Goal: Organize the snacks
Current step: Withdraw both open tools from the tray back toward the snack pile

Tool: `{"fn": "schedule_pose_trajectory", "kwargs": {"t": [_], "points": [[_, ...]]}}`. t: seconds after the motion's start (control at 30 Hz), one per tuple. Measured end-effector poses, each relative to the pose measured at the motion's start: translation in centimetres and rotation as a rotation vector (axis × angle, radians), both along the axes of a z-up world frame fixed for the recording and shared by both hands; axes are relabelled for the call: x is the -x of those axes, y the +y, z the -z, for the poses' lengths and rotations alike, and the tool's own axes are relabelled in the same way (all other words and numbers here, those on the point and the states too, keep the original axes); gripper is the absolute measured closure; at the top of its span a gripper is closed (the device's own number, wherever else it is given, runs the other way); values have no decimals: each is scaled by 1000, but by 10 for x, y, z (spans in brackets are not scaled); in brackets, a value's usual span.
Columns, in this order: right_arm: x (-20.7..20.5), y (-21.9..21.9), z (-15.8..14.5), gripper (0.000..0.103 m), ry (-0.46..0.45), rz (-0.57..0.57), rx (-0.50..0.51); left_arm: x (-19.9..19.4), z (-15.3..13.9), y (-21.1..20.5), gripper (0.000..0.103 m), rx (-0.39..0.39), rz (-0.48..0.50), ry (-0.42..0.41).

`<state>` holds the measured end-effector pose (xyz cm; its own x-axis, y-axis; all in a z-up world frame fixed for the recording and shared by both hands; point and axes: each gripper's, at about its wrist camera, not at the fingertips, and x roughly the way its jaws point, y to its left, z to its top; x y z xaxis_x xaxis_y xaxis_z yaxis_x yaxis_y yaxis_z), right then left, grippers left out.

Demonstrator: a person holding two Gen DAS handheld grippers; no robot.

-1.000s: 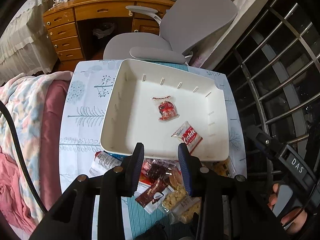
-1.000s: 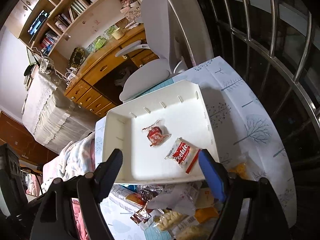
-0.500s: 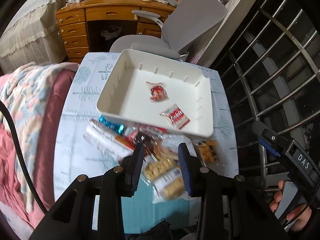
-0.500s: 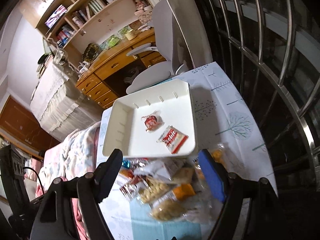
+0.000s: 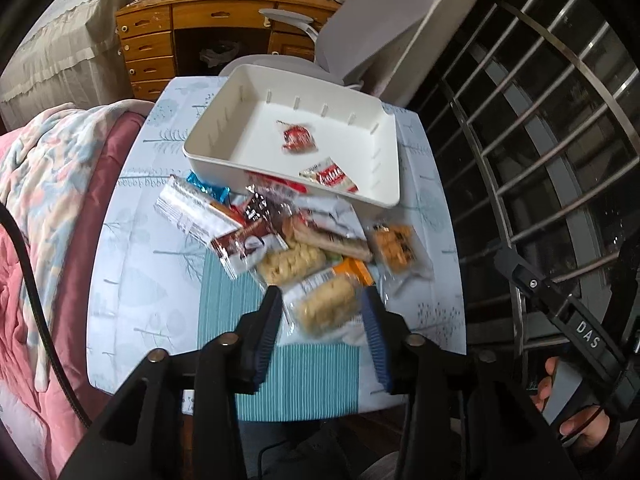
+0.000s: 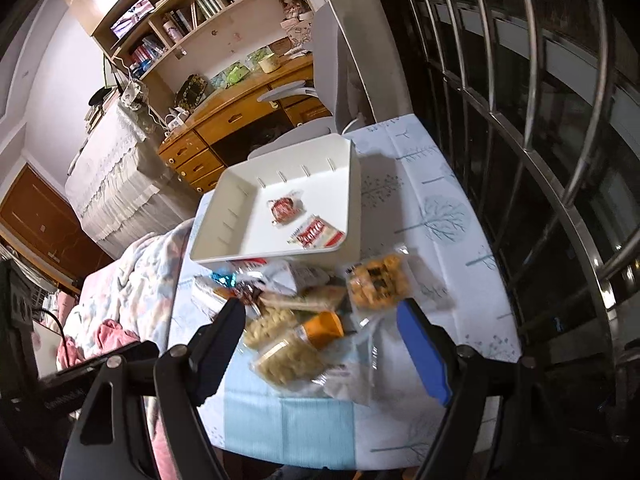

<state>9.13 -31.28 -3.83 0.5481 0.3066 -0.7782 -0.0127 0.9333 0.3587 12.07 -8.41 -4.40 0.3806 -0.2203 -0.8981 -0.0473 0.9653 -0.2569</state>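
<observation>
Pulling both grippers back from the tray, I now look down on the loose heap of snacks instead of the tray floor, so the next pick can start. My left gripper (image 5: 322, 312) has empty jaws that are opening, and a clear packet of pale biscuits (image 5: 326, 304) lies on the table (image 5: 148, 280) framed between the tips from above, not yet touched. My right gripper (image 6: 320, 322) holds its jaws wide and empty over the same heap, with the orange-ended packet (image 6: 322, 326) just ahead of them. Farther out lie a brown-and-white bar (image 5: 248, 246), a white wrapper (image 5: 192, 212) off to the left, and a packet of orange-and-dark crackers (image 5: 394, 246) off to the right. Beyond the heap, touching its far edge, stands the white tray (image 5: 224, 160), holding only a small red packet (image 5: 296, 140) and a red-and-white packet (image 5: 330, 174); its lettering blurs here and I cannot read it. On the other gripper's body at my far right, the letters "DAS" (image 5: 586, 334) are legible. Two in, most still out.
</observation>
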Motion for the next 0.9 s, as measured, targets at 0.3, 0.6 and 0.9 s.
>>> {"fn": "schedule_pose_trajectory", "kwargs": {"t": [0.3, 0.6, 0.9], "points": [[26, -9, 23, 24, -13, -25, 68, 15, 22, -31, 39, -48, 112, 57], [29, -10, 42, 20, -25, -54, 174, -3, 44, -67, 27, -125, 233, 117], [2, -16, 68, 17, 26, -66, 194, -33, 87, -96, 24, -222, 345, 225]]}}
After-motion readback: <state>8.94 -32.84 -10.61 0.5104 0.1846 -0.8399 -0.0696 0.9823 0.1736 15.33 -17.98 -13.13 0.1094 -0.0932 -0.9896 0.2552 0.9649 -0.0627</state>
